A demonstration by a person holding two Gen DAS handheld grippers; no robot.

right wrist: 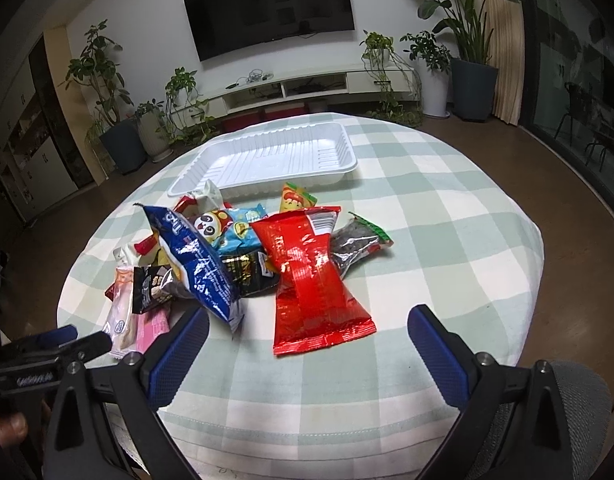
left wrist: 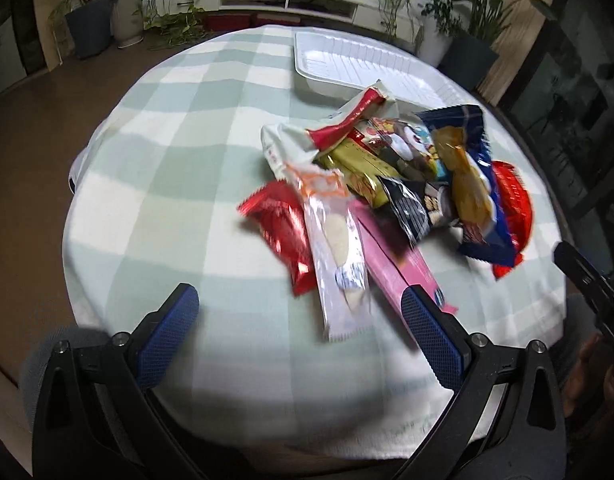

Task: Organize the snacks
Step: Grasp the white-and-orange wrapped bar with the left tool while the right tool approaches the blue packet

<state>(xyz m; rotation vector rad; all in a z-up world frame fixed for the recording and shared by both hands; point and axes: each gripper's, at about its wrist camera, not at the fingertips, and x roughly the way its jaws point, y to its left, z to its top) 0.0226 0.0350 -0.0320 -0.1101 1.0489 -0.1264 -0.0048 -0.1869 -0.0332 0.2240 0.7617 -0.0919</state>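
Note:
A pile of snack packets lies on the checked tablecloth. A white tray (right wrist: 275, 160) stands empty behind it, also in the left wrist view (left wrist: 347, 64). My left gripper (left wrist: 299, 300) is open and empty, just short of a white packet (left wrist: 339, 256), a small red packet (left wrist: 281, 232) and a pink box (left wrist: 395, 264). My right gripper (right wrist: 307, 324) is open and empty, in front of a large red bag (right wrist: 311, 272) and a blue bag (right wrist: 199, 260). The left gripper (right wrist: 59, 344) also shows at the right wrist view's left edge.
The round table (right wrist: 447, 200) has a green and white checked cloth. A grey chair back (right wrist: 567, 420) is under my right gripper. Potted plants (right wrist: 115, 120), a TV (right wrist: 267, 4) and a low white cabinet stand beyond the table.

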